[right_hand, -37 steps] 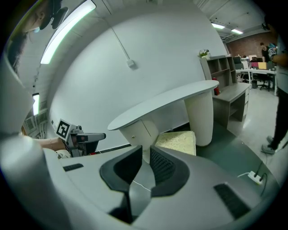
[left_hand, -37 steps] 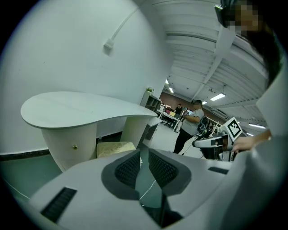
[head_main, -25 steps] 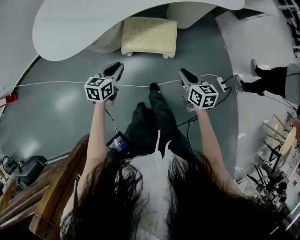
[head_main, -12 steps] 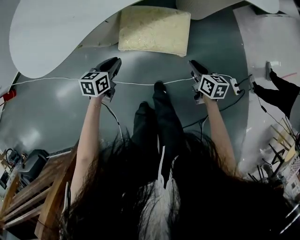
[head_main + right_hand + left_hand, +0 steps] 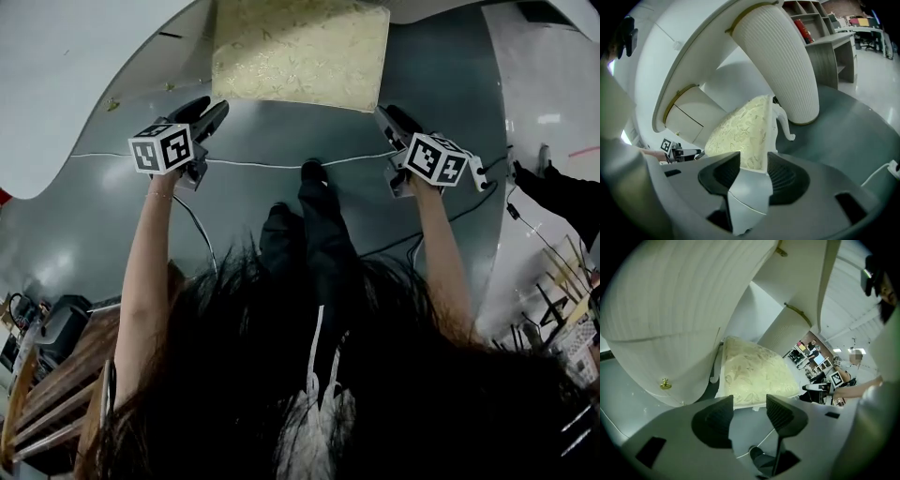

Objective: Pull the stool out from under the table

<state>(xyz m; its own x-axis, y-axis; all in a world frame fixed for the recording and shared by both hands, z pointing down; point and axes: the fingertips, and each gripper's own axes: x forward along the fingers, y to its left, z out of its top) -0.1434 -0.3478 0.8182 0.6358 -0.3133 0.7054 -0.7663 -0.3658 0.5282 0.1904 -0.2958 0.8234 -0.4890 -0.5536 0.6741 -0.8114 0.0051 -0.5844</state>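
**Currently: both jaws parted at the stool's near corners**

Presently the stool (image 5: pixel 300 52), a cream patterned cushion on a white frame, sits at the top centre of the head view. Its far part lies under the white table (image 5: pixel 75 84) and its near edge is out over the grey floor (image 5: pixel 441 122).

My left gripper (image 5: pixel 214 111) is just beside the stool's near left corner in the head view. Its own view shows the jaws moderately apart, having just been opening. Only floor, a white cable (image 5: pixel 262 167) and a dark shoe (image 5: pixel 312 172) show through the gap, and the stool's edge lies just beyond the tips. No contact observed.

My right gripper (image 5: pixel 384 116) is at the near right corner. Its jaws have likewise just been opening and stand moderately apart, with the stool's white corner and cushion edge between them. I cannot confirm that either pad presses on it.

In the right gripper view, the table's ribbed white pedestal (image 5: pixel 783 61) stands just beyond the stool, at upper centre of frame. Both forearms reach up the head view from its lower half.
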